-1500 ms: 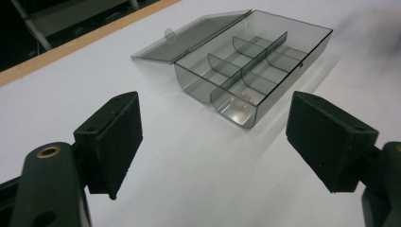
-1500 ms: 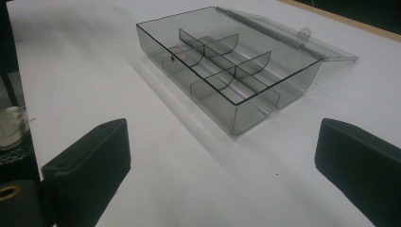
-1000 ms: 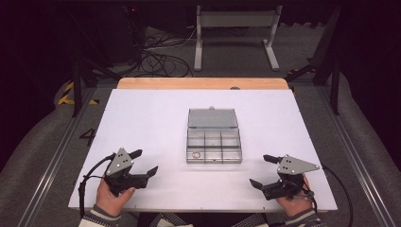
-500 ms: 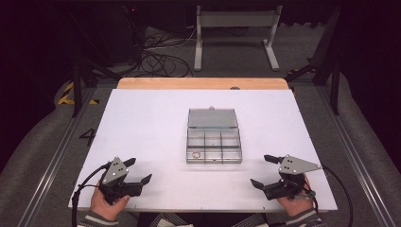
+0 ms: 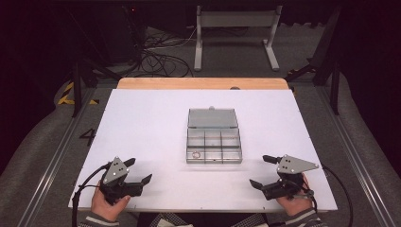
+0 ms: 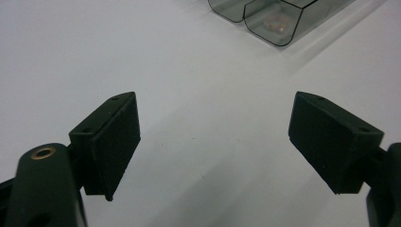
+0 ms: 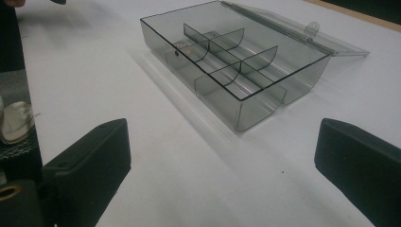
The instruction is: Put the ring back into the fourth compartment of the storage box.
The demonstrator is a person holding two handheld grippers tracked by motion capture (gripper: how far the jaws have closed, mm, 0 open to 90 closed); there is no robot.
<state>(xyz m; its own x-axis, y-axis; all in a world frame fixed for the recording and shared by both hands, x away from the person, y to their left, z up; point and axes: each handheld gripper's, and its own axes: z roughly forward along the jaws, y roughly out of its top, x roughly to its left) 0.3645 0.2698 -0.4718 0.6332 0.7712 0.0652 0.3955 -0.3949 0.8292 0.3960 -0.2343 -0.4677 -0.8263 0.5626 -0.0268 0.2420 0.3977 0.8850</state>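
The compartment box [image 5: 214, 147] sits at the centre of the high view on the white table [image 5: 142, 118]; its clear lid [image 5: 212, 118] lies folded back flat on the far side, so the box stands open; the dividers mark off several cells; one small ring-like item [image 5: 196, 154] rests in the near-left cell, and its exact nature is too small to tell; the other cells appear empty.

The left gripper [image 5: 137, 174] rests low at the lower left of the high view, held in a hand [image 5: 106, 204]; its jaws stand well apart and hold nothing, as the left gripper view confirms with bare table between them and a corner of the box at the upper right of that frame. The right gripper [image 5: 265, 171] rests at the lower right of the high view; its jaws are likewise spread and empty; the right gripper view looks along them toward the box.

Assessment: both grippers lie well apart from the box, neither touching it; no loose parts are seen on the table. Judged from this, the work on the box is either barely begun or at a pause; any closing of the lid is not yet done.
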